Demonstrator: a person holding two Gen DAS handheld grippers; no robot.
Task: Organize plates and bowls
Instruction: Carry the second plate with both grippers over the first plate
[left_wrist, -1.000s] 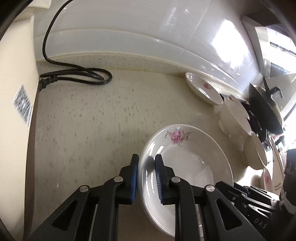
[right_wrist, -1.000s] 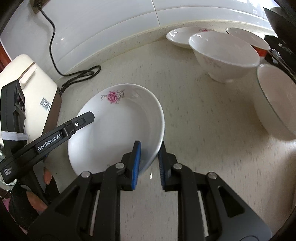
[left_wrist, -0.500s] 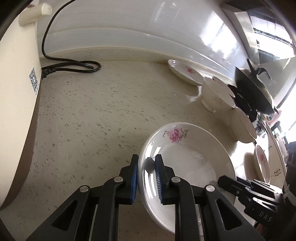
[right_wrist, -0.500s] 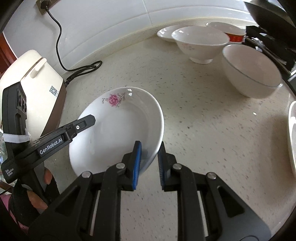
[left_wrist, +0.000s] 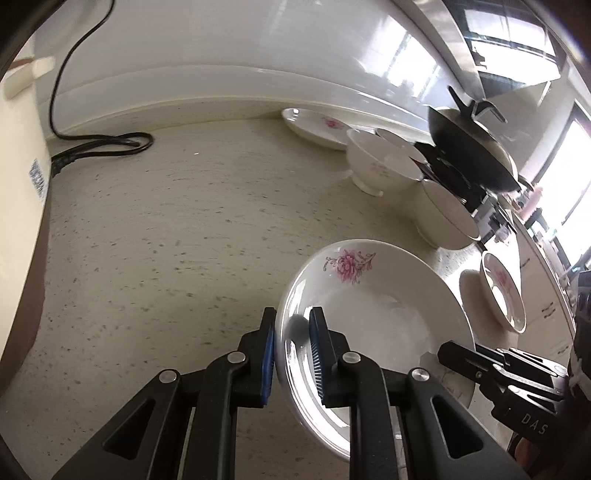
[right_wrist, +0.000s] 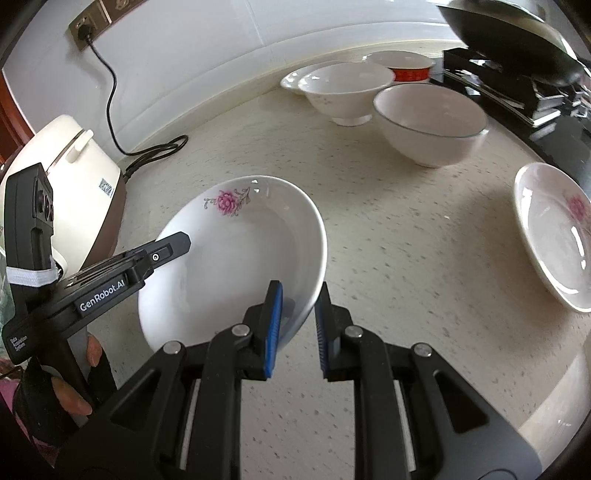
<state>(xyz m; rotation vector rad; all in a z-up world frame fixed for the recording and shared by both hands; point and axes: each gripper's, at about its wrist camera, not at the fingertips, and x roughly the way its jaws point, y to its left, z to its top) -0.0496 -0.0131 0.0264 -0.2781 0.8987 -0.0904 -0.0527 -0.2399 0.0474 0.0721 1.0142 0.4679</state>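
Left wrist view: I am holding the left gripper (left_wrist: 292, 354) clamped on the near rim of the plate (left_wrist: 373, 314), one pad outside, one inside. In the right wrist view the right gripper (right_wrist: 297, 328) is straddling the opposite rim (right_wrist: 314, 295), pads narrow; I cannot tell whether both are touching. The plate is hanging tilted above the counter (right_wrist: 388, 236). I am judging the target to be the matching plate (right_wrist: 554, 236) to the right. To do this well: keeping both grips level, moving together, lowering gently, steering wide of the bowls (right_wrist: 428, 122).
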